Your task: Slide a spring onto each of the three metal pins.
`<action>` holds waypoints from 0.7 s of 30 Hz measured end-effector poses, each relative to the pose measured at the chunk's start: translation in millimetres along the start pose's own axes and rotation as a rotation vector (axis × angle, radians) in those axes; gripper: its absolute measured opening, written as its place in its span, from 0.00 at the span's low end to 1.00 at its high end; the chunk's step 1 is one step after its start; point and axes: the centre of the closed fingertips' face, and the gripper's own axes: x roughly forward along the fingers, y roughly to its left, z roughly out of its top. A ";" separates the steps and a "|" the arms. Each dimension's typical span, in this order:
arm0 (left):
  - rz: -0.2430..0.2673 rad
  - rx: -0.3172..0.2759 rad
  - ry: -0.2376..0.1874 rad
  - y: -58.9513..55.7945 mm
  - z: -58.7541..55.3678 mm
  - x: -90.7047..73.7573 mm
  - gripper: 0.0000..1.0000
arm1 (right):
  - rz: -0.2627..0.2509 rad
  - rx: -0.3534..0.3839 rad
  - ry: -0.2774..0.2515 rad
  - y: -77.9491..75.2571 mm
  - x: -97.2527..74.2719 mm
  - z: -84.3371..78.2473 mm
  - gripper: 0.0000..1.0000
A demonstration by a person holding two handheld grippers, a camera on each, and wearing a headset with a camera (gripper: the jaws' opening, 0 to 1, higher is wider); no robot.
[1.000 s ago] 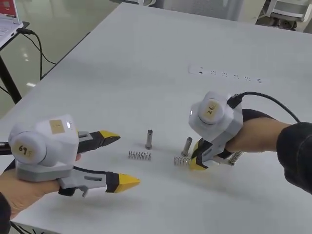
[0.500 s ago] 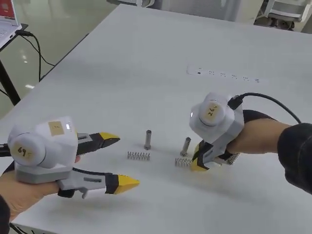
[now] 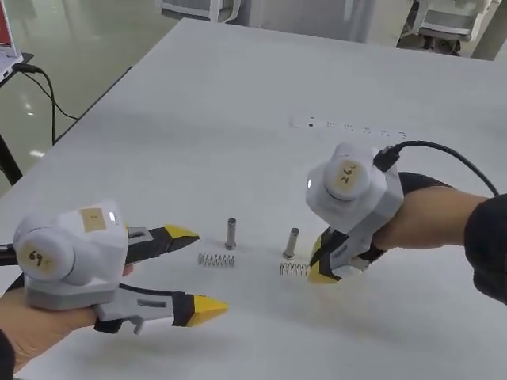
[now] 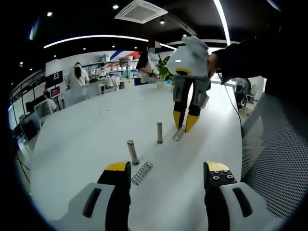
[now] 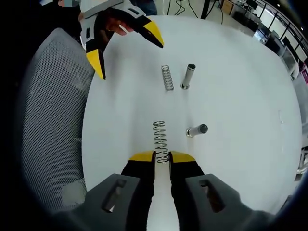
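Observation:
Two short metal pins stand upright on the white table, one at the left (image 3: 231, 233) and one at the right (image 3: 291, 242). A loose spring (image 3: 215, 260) lies just in front of the left pin. A second spring (image 5: 160, 138) lies flat in front of the right pin (image 5: 196, 130). My right gripper (image 5: 162, 157) is shut on the near end of that second spring. In the head view this gripper (image 3: 321, 271) points down at the table. My left gripper (image 4: 167, 168) hovers open, left of the loose spring (image 4: 142, 172), holding nothing.
A white power strip (image 3: 348, 125) lies farther back on the table. A black cable (image 3: 444, 154) runs from the right gripper. The table's left edge (image 3: 87, 111) drops to the floor. People and desks stand in the background of the left gripper view.
The head camera has shifted a little. The grippers, pins and springs keep the same places relative to each other.

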 end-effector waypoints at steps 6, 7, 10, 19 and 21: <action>-0.026 0.025 -0.007 -7.4 9.0 5.8 0.57 | 0.002 -0.005 -0.007 6.6 -8.5 2.7 0.13; -0.031 0.028 -0.010 -8.3 10.5 6.6 0.56 | 0.004 -0.008 -0.009 8.3 -10.5 4.0 0.13; -0.053 0.046 -0.009 -13.0 14.7 10.4 0.54 | 0.000 -0.018 -0.012 11.4 -15.6 8.0 0.13; -0.110 0.086 -0.016 -25.5 27.3 22.6 0.49 | -0.010 -0.039 -0.027 19.3 -27.7 17.3 0.13; -0.122 0.091 -0.016 -28.6 28.8 25.9 0.48 | -0.011 -0.044 -0.025 21.5 -28.5 17.8 0.13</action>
